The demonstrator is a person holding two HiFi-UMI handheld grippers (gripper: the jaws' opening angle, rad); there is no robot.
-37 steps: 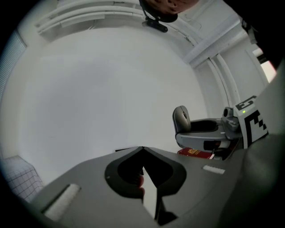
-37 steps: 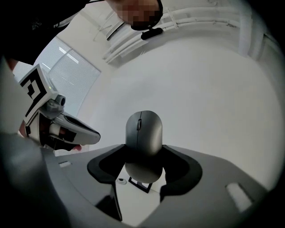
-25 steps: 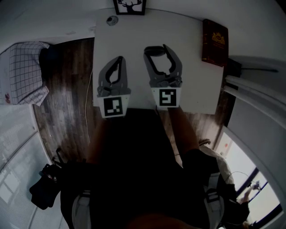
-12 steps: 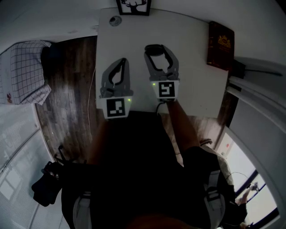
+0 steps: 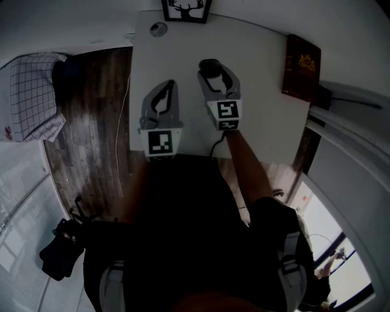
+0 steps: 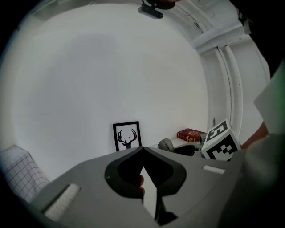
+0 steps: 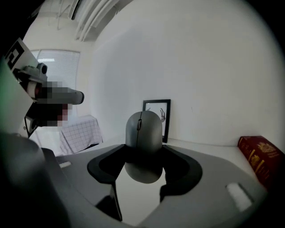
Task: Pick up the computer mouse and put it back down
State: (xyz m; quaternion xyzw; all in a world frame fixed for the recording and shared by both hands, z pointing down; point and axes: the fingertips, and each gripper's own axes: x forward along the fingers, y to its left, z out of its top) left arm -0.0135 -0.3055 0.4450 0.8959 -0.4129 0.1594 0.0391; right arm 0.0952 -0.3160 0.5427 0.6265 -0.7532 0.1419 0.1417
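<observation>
The right gripper has its fingers drawn narrow onto the sides of the mouse at mid-tabletop; whether it has left the surface cannot be told. The left gripper, nearer and to the left, has its fingers together on nothing. Judged step: grasp made, so next is a level lift and set-down; count: one mouse, one book far right, one picture at the far edge.

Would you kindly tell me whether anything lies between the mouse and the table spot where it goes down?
Nothing visible does: the mouse sits between the right gripper's jaws over bare table; the book and picture frame stand aside.
</observation>
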